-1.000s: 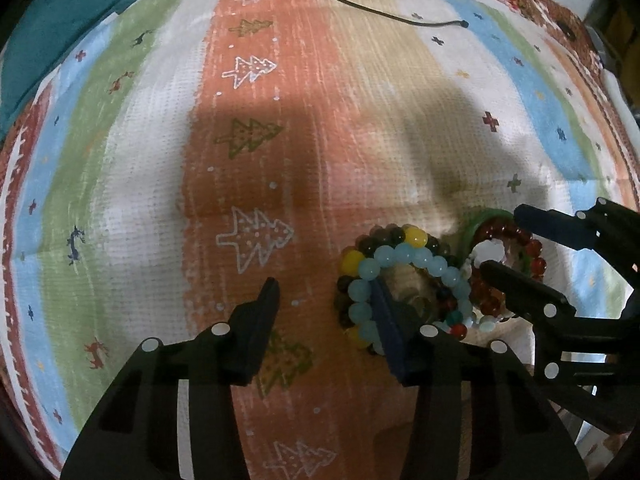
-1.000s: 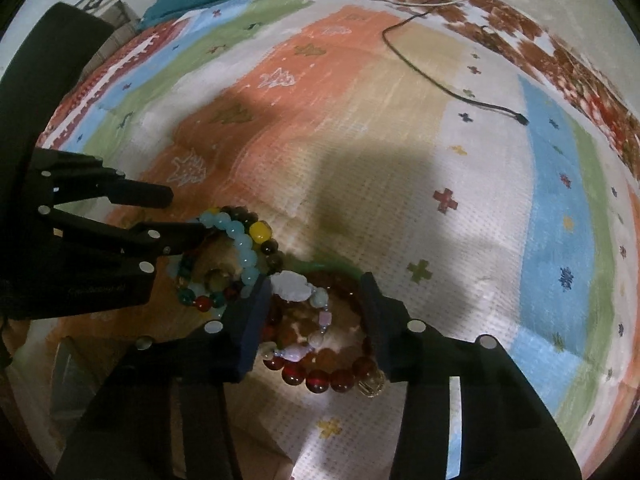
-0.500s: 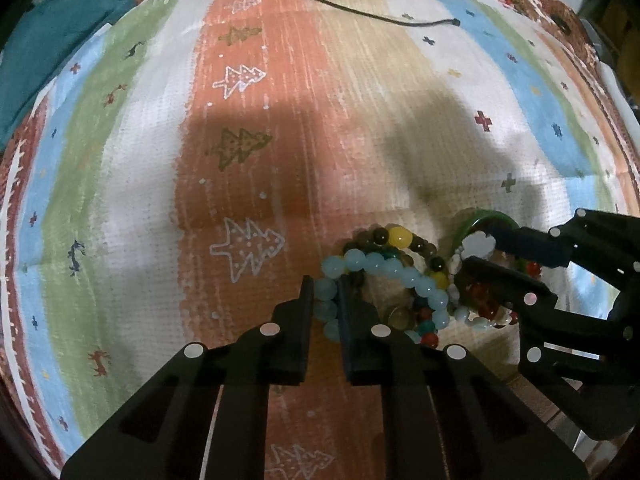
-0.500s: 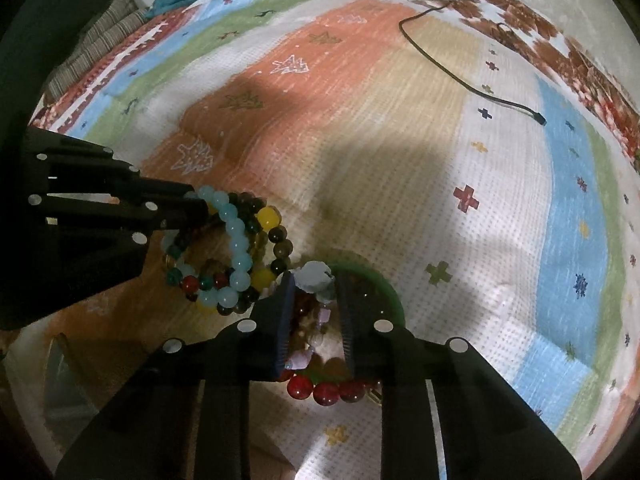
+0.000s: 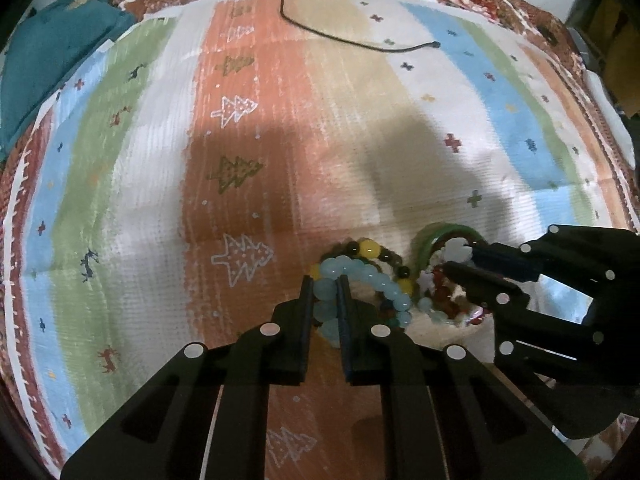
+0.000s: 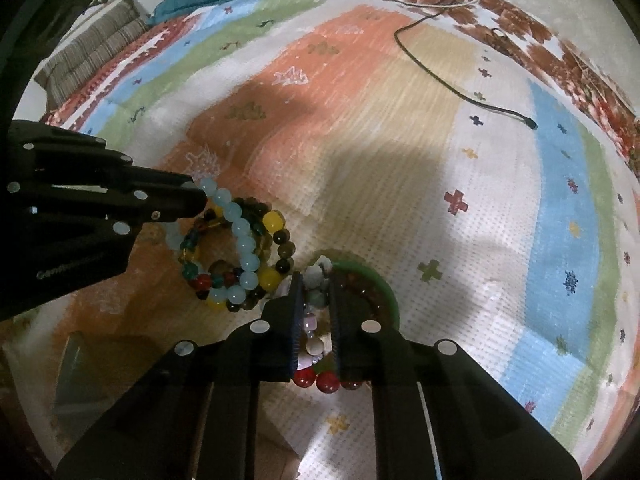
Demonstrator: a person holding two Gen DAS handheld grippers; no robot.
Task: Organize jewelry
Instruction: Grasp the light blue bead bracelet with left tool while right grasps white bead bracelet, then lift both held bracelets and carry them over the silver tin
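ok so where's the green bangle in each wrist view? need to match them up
Left wrist view: green bangle sits right of centre, low, arching just ahead of the right claw.
Right wrist view: it curves at lower centre, just right of that claw's fingers.
Shared landmark: the light blue bead bracelet, left of the bangle in both.

A striped woven rug [image 5: 248,128] with tree and cross motifs is lying flat, a thin black cable [image 5: 344,40] is trailing across it, and a crumpled teal cloth [image 5: 52,60] is resting at its edge.
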